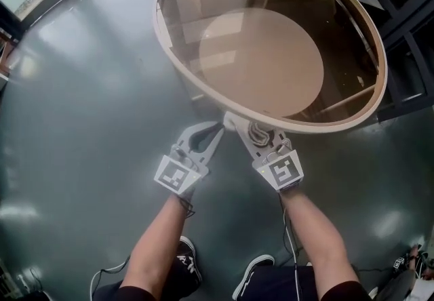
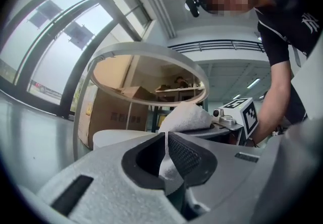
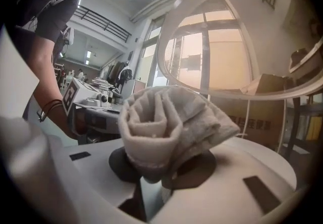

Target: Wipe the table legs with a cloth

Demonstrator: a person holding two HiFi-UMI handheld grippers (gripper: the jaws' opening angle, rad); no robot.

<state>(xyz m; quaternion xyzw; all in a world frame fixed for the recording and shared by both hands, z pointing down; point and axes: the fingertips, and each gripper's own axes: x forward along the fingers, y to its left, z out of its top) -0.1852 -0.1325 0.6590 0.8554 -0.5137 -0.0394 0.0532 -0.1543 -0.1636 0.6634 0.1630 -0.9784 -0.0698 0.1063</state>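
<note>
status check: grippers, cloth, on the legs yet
Right gripper shut on rolled cloth; left gripper pinches its edge. Both just under table rim. Table leg not touched yet.

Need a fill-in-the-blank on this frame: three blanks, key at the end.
1. The right gripper holds a rolled ___ in its jaws.
2. The table has a ___ glass top.
3. The left gripper has its jaws ___ on an edge of the same item.
Missing words: cloth; round; shut.

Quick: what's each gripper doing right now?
Left gripper: closed, pinching an edge of the white terry cloth.
Right gripper: closed on that cloth, bunched.
</note>
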